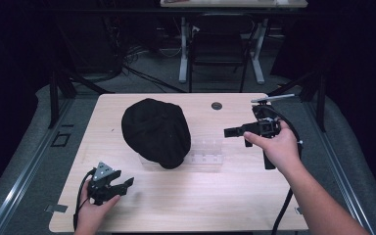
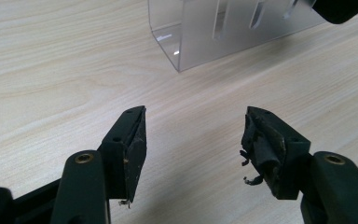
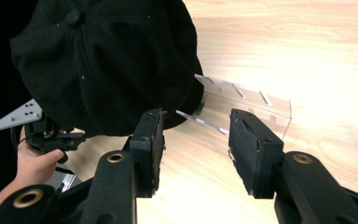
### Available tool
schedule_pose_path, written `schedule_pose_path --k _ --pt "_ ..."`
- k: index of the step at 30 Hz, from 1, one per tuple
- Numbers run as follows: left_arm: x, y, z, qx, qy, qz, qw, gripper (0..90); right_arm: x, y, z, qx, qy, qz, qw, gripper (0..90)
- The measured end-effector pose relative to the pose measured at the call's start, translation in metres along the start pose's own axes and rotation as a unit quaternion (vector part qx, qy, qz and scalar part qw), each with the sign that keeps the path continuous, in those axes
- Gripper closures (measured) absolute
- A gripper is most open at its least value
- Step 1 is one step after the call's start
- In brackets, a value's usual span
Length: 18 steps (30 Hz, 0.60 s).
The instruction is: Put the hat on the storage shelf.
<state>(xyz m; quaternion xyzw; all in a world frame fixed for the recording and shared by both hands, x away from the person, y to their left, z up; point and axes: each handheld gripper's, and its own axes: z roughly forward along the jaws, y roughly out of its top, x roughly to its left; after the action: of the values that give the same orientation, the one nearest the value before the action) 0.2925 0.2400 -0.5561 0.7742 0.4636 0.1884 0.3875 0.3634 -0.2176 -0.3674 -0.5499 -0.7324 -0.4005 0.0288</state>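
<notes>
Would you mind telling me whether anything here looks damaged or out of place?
Yes: in the left gripper view, the black padding on one of the left gripper's fingers is torn and frayed, shreds hanging loose. The cap on the clear stand looks fine.

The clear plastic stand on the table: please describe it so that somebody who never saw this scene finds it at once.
Start from the light wooden table and find the big black fabric cap near its middle. The clear plastic stand sits under the cap's right edge, reaching toward the right claw. It alone is see-through, with narrow slots cut in its wall.
</notes>
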Motion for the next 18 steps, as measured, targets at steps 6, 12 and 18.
schedule_pose_path --k 6,12,18 --pt "-0.002 -0.001 0.003 0.005 0.001 0.003 1.0000 40.1 -0.005 -0.015 0.001 0.000 -0.013 -0.006 0.9999 54.6" --pt "-0.004 -0.001 0.004 0.011 -0.002 0.012 0.9999 40.1 -0.005 -0.034 0.004 0.001 -0.067 -0.051 0.9964 53.3" --pt "-0.005 -0.001 0.004 0.006 0.000 0.013 0.9999 40.1 -0.009 -0.058 0.014 0.006 -0.064 -0.050 0.9967 52.1"
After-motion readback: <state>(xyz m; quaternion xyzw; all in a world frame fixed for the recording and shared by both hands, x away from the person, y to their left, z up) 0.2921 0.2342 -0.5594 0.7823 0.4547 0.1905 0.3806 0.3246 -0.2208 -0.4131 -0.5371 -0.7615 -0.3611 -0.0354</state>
